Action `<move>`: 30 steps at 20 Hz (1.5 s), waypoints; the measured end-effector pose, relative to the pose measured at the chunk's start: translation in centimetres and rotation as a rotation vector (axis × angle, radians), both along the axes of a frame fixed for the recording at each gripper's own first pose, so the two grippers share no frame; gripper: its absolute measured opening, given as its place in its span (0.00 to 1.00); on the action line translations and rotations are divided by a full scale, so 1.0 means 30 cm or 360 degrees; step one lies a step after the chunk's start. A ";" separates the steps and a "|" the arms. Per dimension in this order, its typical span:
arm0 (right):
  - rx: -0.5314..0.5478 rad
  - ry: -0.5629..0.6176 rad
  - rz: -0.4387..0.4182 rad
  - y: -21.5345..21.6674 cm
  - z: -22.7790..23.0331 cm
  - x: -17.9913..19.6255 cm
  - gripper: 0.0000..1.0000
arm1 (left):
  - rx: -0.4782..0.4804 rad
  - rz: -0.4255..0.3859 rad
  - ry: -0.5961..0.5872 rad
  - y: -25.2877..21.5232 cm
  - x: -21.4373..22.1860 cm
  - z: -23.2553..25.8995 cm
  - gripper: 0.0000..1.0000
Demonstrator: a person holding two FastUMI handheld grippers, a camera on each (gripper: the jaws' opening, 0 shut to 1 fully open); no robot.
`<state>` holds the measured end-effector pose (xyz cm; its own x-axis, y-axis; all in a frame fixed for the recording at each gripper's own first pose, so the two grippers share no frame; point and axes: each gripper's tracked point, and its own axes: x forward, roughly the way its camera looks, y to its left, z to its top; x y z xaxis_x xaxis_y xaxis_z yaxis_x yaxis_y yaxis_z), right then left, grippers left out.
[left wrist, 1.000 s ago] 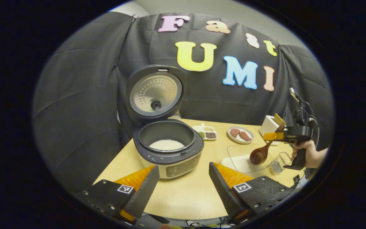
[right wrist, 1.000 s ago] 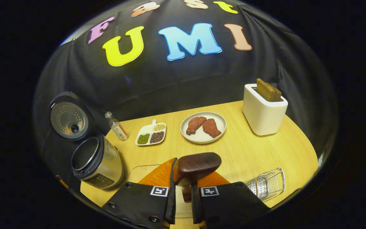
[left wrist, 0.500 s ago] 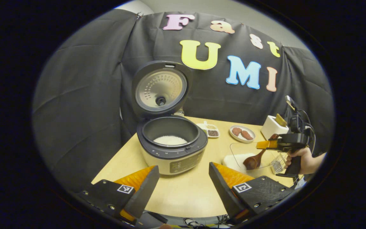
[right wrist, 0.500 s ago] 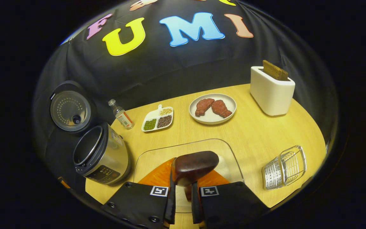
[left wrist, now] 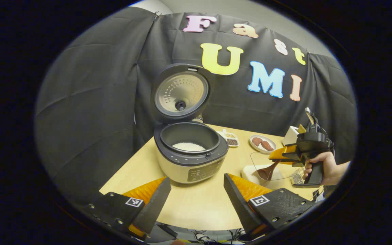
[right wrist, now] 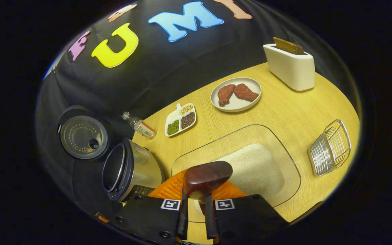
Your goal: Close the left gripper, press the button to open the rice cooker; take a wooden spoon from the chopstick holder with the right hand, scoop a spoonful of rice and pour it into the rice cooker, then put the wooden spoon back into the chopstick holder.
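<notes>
The rice cooker (left wrist: 192, 160) stands open on the wooden table, its lid (left wrist: 181, 92) upright and white rice (left wrist: 188, 146) in the pot. My left gripper (left wrist: 196, 178) hangs open in front of it, holding nothing. In the left gripper view, a hand holds my right gripper (left wrist: 275, 156) at the right. It is shut on the handle of the wooden spoon (left wrist: 266, 172), whose bowl dips over the glass dish (left wrist: 256, 157). The right gripper view has the spoon bowl (right wrist: 208, 176) above the dish's rice (right wrist: 252, 166), the right gripper (right wrist: 195, 200) behind it. The wire chopstick holder (right wrist: 330, 148) stands at the right.
A small bottle (right wrist: 140, 125), a divided dish of beans (right wrist: 180, 119), a plate with two pieces of meat (right wrist: 235, 94) and a white toaster (right wrist: 289, 61) line the back of the table. The cooker (right wrist: 131, 170) sits left of the glass dish rim (right wrist: 284, 149).
My right gripper has tipped downward and brought the spoon low over the rice in the glass dish. The left gripper has drawn back a little from the cooker, still open.
</notes>
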<state>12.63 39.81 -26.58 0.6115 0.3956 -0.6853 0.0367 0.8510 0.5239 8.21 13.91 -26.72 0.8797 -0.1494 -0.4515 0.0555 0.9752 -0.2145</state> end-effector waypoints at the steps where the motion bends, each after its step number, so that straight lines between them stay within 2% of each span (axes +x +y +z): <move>1: 0.0013 0.0009 -0.0008 0.004 -0.001 -0.005 0.23 | 0.0002 -0.0003 -0.0002 0.000 -0.001 0.002 0.99; 8: 0.0083 0.0054 -0.0046 -0.016 0.020 -0.007 0.22 | 0.0041 -0.0018 -0.0026 0.003 -0.027 0.024 0.98; 11: 0.0177 0.0107 -0.0137 -0.053 0.017 -0.008 0.22 | 0.0041 -0.0017 -0.0036 0.001 -0.026 0.030 0.98; 12: 0.0195 0.0120 -0.0162 -0.073 0.016 -0.011 0.19 | 0.0042 -0.0016 -0.0043 0.002 -0.026 0.037 0.99; 13: 0.0201 0.0125 -0.0182 -0.094 0.011 -0.016 0.22 | 0.0047 -0.0014 -0.0045 0.000 -0.021 0.041 0.97; 24: 0.0383 0.0252 -0.0500 -0.324 0.009 -0.006 0.23 | 0.0091 -0.0066 -0.0106 -0.052 0.015 0.092 0.97; 25: 0.0415 0.0265 -0.0528 -0.334 0.010 -0.006 0.19 | 0.0091 -0.0073 -0.0110 -0.063 0.019 0.096 0.99; 26: 0.0455 0.0277 -0.0548 -0.340 0.016 -0.003 0.23 | 0.0092 -0.0077 -0.0112 -0.070 0.020 0.095 0.98; 30: 0.0609 0.0322 -0.0584 -0.322 0.063 0.012 0.23 | 0.0110 -0.0099 -0.0120 -0.086 0.019 0.097 0.98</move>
